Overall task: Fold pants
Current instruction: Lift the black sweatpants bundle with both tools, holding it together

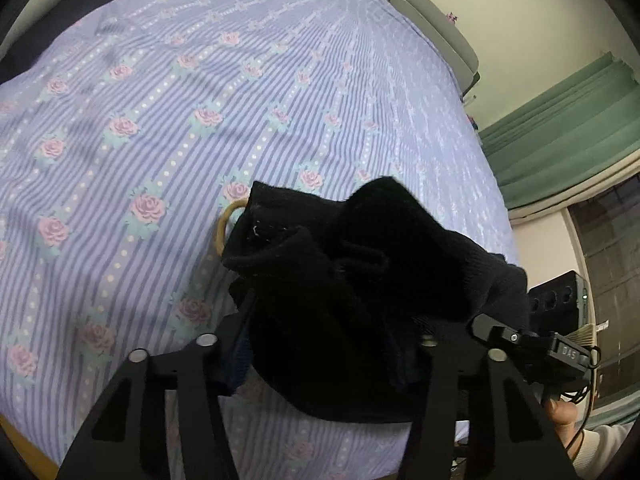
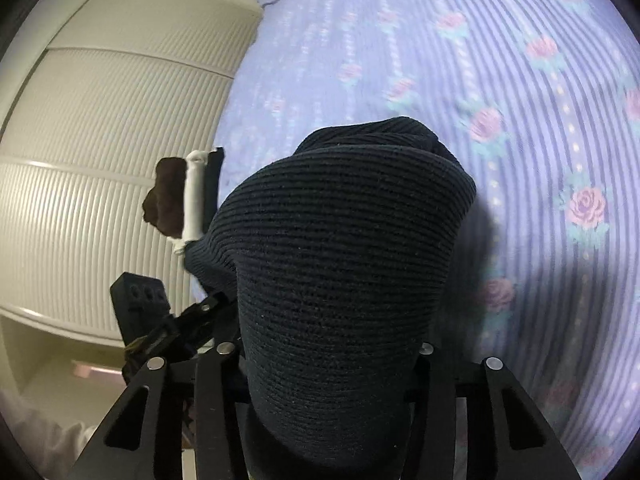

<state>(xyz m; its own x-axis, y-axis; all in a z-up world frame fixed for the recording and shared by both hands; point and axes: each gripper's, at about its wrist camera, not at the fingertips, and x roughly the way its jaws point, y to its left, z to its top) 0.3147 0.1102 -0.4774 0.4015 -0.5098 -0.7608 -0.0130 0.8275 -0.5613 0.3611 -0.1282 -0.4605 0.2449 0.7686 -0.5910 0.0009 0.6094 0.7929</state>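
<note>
Pants (image 1: pixel 352 292): dark ribbed knit, soft and limp, probably light; they bunch and sag, so best held at an edge or the waistband. They hang in a heap above the bed (image 1: pixel 160 120), gathered between the 2 claws. Left claw (image 1: pixel 320 344) closed on a bunch of pants. Right claw (image 2: pixel 332 344) likewise closed on the cloth, fingertips buried.

The pants (image 2: pixel 344 264) are matt ribbed knit cloth; the bedsheet (image 1: pixel 200 120) is smooth printed cotton-like fabric.
</note>
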